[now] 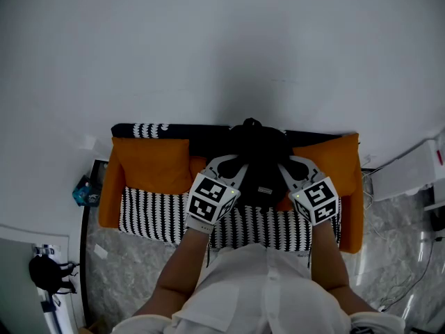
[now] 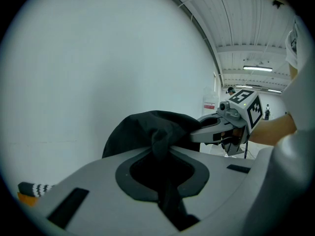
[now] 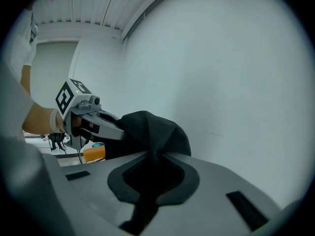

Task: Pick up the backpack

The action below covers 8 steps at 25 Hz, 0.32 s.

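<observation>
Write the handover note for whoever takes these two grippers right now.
Grippers: left gripper shut on the backpack, pinching its black fabric; right gripper shut on it too, from the other side.
Place: backpack held between both, over the orange sofa, close to the wall.
Done: both grips made.
Left: raise it clear. Whether it is already off the seat cannot be told.

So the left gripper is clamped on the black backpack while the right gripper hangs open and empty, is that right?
Not quite: the right gripper is shut on the black backpack too, as the right gripper view shows; the left gripper is clamped as you say.
</observation>
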### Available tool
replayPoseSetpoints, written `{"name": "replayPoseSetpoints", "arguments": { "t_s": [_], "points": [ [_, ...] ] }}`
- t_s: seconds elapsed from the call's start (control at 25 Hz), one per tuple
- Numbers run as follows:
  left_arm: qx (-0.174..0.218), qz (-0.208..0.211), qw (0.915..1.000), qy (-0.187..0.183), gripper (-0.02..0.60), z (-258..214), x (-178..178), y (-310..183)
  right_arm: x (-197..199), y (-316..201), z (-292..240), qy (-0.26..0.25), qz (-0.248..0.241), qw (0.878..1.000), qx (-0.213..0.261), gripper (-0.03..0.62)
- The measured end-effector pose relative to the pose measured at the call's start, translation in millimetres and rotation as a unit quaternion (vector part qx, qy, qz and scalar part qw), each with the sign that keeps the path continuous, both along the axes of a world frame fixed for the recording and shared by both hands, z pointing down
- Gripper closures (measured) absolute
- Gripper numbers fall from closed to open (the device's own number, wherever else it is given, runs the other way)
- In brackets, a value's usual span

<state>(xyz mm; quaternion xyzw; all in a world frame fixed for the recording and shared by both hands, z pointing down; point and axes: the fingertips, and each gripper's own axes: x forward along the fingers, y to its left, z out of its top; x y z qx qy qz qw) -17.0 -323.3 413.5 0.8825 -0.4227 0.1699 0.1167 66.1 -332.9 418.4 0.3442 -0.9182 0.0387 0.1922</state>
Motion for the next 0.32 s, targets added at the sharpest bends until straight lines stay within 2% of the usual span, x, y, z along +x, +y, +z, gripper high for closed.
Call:
{"name": "replayPoseSetpoints", "arguments": {
  "t_s": [0.32],
  "points": [
    [-0.004,0.001,1.0000,-0.001,0.537,3.4,0.8,-0.1,0.4,-0.5,4.1,0.002,-0.003,1.000,-0.005,0.568]
  ]
}}
